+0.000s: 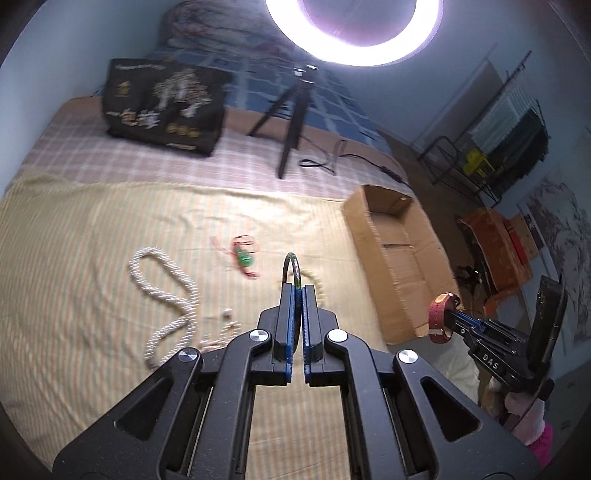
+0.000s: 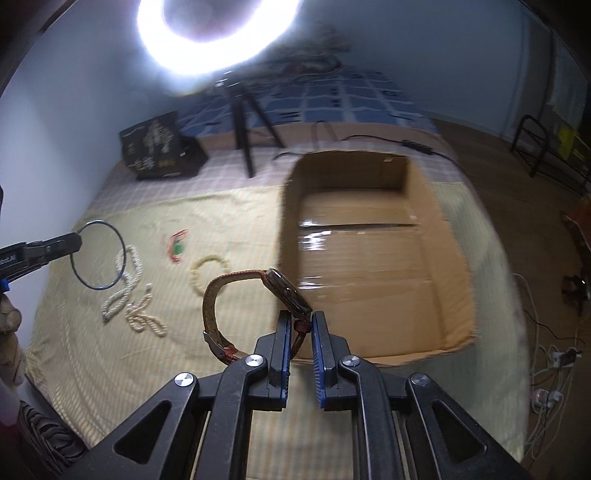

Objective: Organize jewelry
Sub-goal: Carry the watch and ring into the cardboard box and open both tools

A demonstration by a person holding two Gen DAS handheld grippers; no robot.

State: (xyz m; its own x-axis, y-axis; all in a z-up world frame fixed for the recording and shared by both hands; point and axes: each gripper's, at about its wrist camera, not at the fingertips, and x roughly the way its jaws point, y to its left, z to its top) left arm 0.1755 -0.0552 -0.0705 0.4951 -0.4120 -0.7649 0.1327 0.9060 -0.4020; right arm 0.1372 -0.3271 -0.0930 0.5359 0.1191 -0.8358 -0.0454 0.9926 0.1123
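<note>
Bangle (image 1: 291, 271) thin, stiff, light, clamped edge-on in my left gripper (image 1: 298, 291). Watch (image 2: 255, 306) in my right gripper (image 2: 300, 321), pinched by its floppy strap, case likely heavy. Both above bed, cardboard box (image 2: 454, 280) right.

Glaring ring light (image 1: 354, 33) overhead; dim, blurred, fisheye-warped edges.

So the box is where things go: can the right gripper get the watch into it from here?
Probably yes. The right gripper holds the watch just short of the cardboard box, whose top is open, with nothing between.
</note>
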